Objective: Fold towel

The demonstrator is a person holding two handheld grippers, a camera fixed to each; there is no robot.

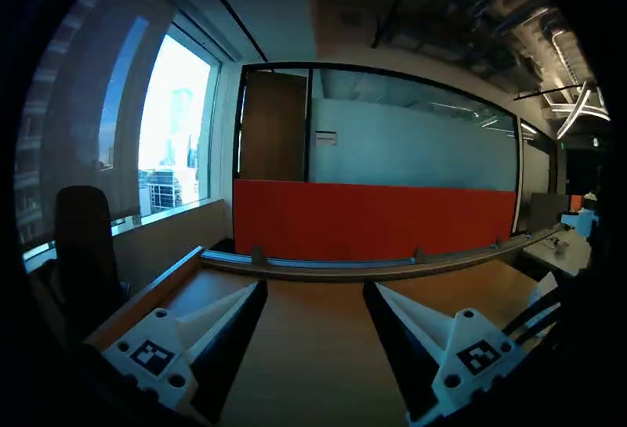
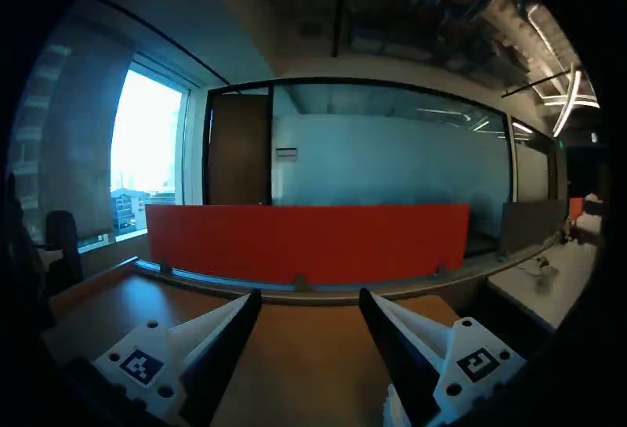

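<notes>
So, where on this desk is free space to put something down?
The wooden desk is bare ahead of the open left gripper, up to the red divider; likewise ahead of the right gripper. Small clutter sits on the neighbouring white desk.

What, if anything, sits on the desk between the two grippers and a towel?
Nothing visible does. Ahead of the open left gripper and right gripper lies bare desk up to the red divider. Where the towel lies, I cannot tell.

Chair [image 1: 82, 247] base lost in dark edge; far desk [image 1: 566, 253] items too small to ID
</notes>
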